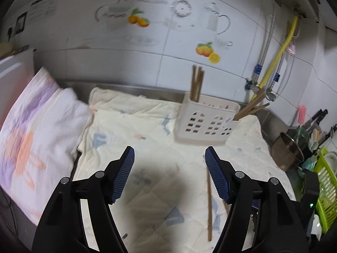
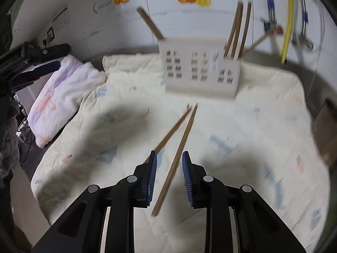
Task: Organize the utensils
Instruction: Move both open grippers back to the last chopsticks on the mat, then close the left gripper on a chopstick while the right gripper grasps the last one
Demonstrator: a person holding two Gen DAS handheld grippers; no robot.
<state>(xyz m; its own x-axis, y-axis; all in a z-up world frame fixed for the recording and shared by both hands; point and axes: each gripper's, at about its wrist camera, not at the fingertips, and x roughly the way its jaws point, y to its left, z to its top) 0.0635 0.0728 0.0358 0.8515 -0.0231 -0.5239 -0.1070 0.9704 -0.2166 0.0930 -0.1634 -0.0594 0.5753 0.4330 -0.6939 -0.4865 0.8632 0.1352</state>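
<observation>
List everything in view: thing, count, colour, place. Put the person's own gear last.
utensil holder: one, cream, back of the quilted mat
standing chopsticks: two bunches, brown, holder's end slots
loose chopsticks: two, brown, on the mat
quilted mat: one, cream, on the counter
folded towel: one, white and purple, left of the mat
metal pot: one, steel, right of the mat
dish rack: one, green, far right
left claw: open, above the mat
right claw: open around one loose chopstick

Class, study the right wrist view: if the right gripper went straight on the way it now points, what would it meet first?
Probably the brown wooden chopstick lying on the cream quilted cloth between the open right gripper's fingers; beyond it stands the white perforated plastic utensil holder. Blur leaves depth uncertain.
</observation>
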